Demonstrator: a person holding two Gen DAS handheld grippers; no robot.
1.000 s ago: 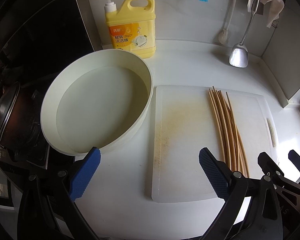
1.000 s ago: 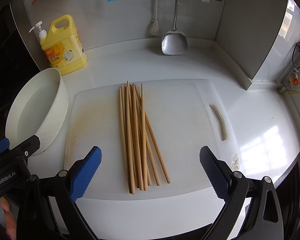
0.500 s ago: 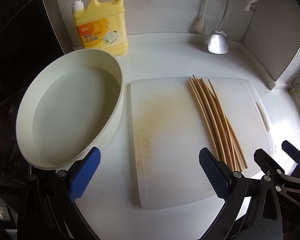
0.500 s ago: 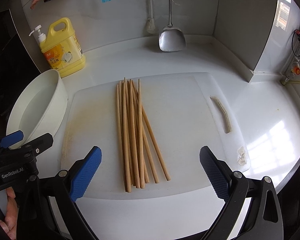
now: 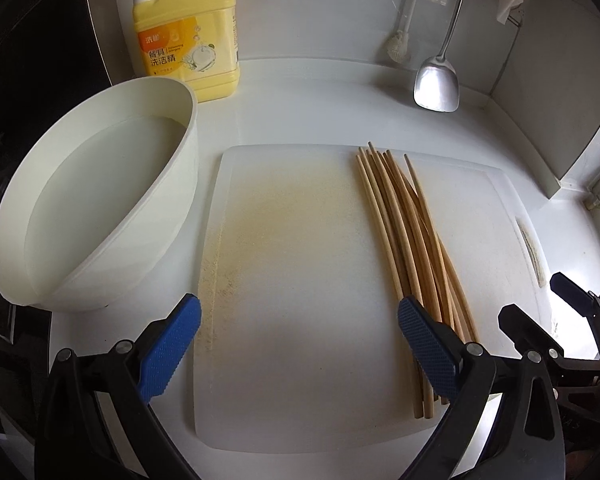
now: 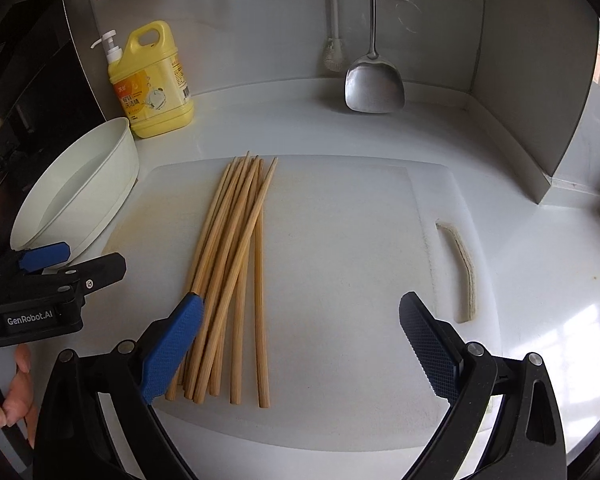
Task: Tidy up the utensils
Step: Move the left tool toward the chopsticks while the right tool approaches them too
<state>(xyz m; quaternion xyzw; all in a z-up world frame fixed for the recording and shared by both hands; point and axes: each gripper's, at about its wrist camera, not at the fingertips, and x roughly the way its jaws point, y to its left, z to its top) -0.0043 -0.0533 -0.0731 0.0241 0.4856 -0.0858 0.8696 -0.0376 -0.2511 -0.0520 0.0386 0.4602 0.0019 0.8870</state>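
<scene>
Several wooden chopsticks (image 5: 412,240) lie in a loose bundle on a white cutting board (image 5: 292,260), tips pointing away. They also show in the right wrist view (image 6: 232,272) on the board (image 6: 340,280). My left gripper (image 5: 300,344) is open and empty above the board's near edge, its right finger next to the bundle. My right gripper (image 6: 298,344) is open and empty, its left finger over the bundle's near ends. The right gripper shows in the left wrist view (image 5: 540,312), the left gripper in the right wrist view (image 6: 72,260).
A white basin (image 5: 96,208) with water stands left of the board. A yellow detergent bottle (image 5: 188,36) stands behind it. A metal spatula (image 5: 438,84) and a brush hang on the back wall. A stove is at far left; a wall corner is at the right.
Both grippers have moved forward and lower toward the board. The left view has swung right, off the basin. The chopsticks have not moved.
</scene>
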